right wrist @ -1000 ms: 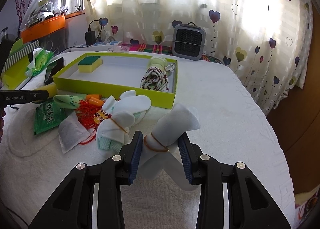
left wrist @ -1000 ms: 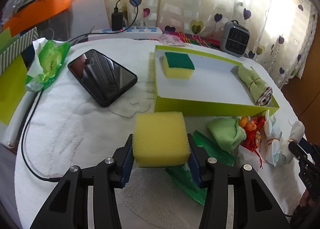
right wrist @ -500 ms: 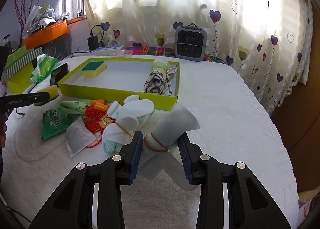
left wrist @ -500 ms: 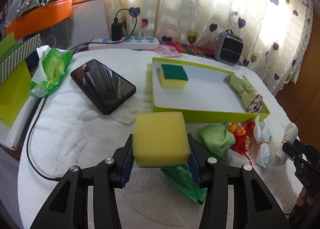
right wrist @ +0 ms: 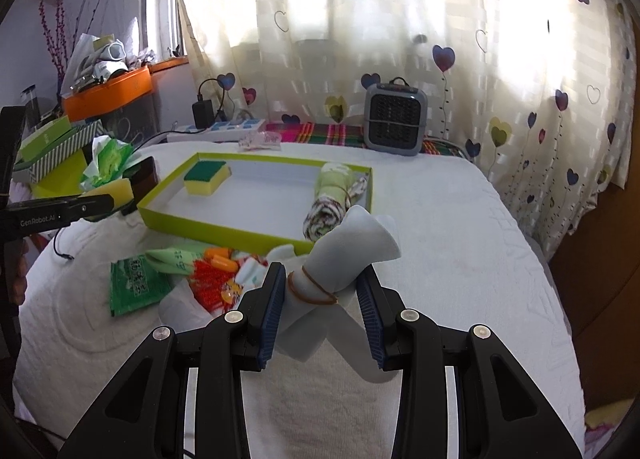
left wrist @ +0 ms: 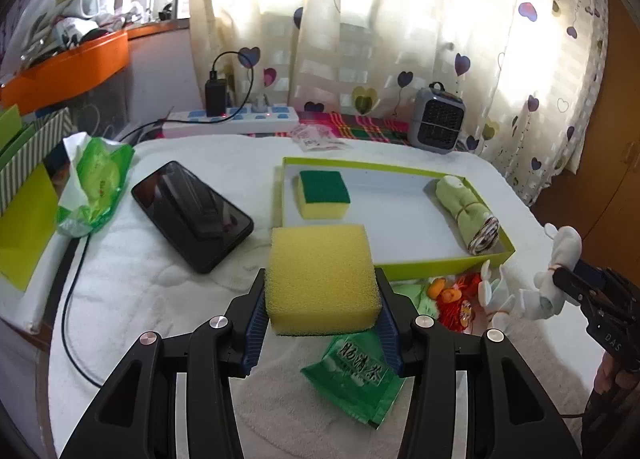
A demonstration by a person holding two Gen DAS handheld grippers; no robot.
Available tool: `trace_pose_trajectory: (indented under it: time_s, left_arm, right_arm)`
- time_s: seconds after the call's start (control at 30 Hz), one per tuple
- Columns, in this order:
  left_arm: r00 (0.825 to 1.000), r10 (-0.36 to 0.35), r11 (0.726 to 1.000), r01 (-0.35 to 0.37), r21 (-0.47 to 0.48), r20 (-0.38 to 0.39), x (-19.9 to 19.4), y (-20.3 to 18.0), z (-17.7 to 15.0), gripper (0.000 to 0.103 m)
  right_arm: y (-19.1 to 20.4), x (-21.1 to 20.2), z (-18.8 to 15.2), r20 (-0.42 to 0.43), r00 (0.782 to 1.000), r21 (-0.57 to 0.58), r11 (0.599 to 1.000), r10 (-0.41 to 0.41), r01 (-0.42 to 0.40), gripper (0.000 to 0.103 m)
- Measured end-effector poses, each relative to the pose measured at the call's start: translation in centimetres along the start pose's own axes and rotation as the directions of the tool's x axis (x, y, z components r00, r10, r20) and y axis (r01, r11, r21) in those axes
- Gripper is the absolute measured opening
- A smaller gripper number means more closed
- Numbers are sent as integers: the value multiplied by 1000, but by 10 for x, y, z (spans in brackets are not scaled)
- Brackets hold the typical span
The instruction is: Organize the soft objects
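Yellow sponge (left wrist: 322, 279), lime-green tray (left wrist: 440, 261), heart-patterned cream curtain (left wrist: 400, 31)

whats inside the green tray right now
Inside the green tray: a green-topped sponge at one end and a rolled cloth at the other. The held yellow sponge hides the tray's near corner in the left view.

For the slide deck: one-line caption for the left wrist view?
Left hand-held gripper holds a yellow sponge before the green tray.
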State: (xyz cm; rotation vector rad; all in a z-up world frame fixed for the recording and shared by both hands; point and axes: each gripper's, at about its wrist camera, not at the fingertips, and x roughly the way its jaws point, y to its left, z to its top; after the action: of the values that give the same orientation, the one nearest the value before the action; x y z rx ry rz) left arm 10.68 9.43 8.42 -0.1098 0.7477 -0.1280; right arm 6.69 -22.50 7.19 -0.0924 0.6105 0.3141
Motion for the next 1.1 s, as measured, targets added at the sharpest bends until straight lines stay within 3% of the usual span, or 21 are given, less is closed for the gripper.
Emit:
trace_pose_trajectory:
  time_s: [0.33,0.67,1.1]
  left_arm:
    - [1000,-22,999,22,29,-9,23,-10,24,47]
    - [999,7,999,-5,47,-46,59,-20,35,47]
    - [995,53,996,-47,76,-79,86,-27,32,47]
  right_arm:
    - [-7,33,30,-31,994,6,994,107,-107,38]
    - [-5,70,56,-72,987,-10,990,142,-143,38]
    - [17,128,76,-215,962,-164,965,168,-206,38]
